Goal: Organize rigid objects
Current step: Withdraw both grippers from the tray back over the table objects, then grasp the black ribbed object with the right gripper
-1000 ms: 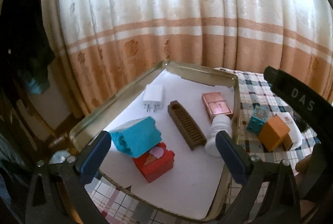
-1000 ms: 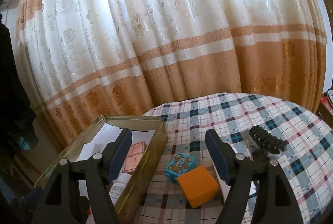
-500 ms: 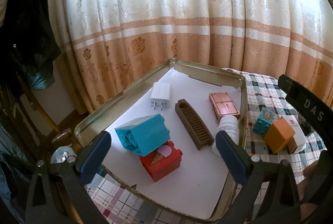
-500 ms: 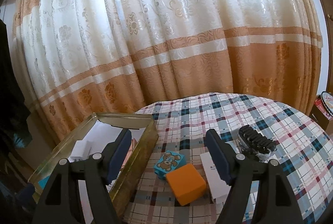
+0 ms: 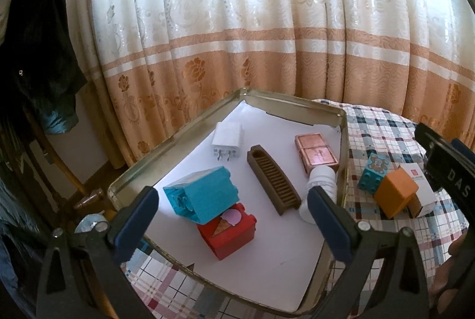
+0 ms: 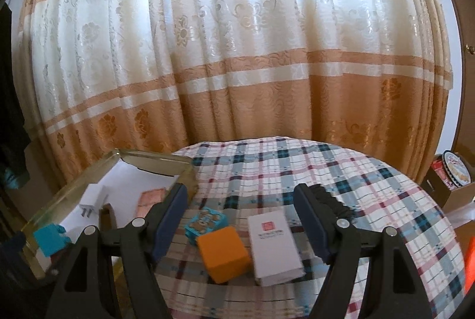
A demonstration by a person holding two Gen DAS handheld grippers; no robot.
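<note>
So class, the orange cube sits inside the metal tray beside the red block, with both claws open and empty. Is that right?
Not quite. The orange cube sits outside the metal tray, on the checked cloth beside the white box, as the right wrist view shows. Both claws are open and empty.

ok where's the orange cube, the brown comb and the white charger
orange cube (image 6: 223, 257): right wrist view, top face
brown comb (image 5: 274, 184): left wrist view, ribbed middle
white charger (image 5: 227, 138): left wrist view, top of its body

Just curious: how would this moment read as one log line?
left gripper: open over metal tray | right gripper: open, empty, above orange cube on checked tablecloth
</note>
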